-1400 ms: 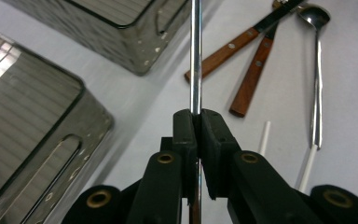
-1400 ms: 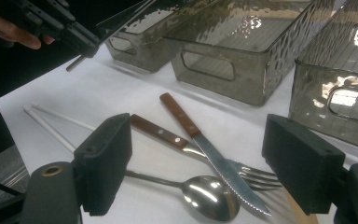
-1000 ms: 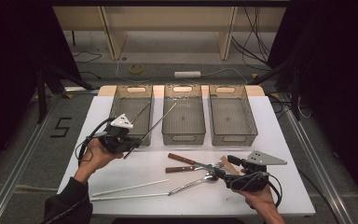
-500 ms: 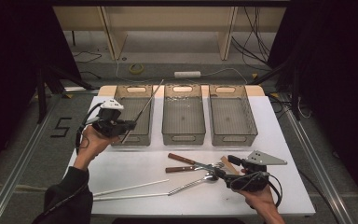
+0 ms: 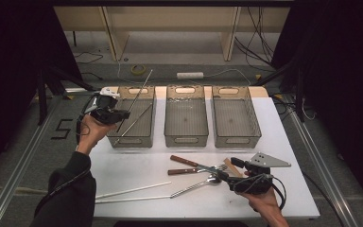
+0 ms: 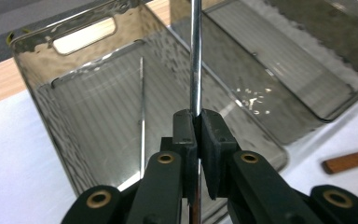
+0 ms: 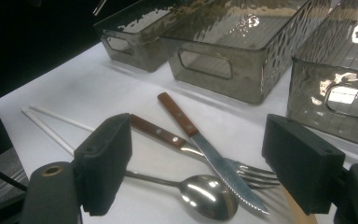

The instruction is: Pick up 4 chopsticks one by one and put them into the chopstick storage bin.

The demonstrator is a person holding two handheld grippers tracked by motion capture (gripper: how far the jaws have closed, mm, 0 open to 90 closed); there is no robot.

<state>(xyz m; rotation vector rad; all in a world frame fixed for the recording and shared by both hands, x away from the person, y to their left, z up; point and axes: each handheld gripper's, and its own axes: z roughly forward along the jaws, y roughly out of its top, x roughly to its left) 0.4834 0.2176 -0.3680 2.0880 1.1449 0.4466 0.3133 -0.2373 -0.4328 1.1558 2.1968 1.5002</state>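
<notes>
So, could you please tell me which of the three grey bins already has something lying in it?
The leftmost bin, below the left tool: a thin metal rod lies slanted in it. The middle bin and right bin hold nothing.

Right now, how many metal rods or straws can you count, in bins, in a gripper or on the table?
3. One metal rod is clamped in the left gripper over the left bin; a second lies inside that bin; a third lies on the table near the spoon. Others may be hidden.
</notes>
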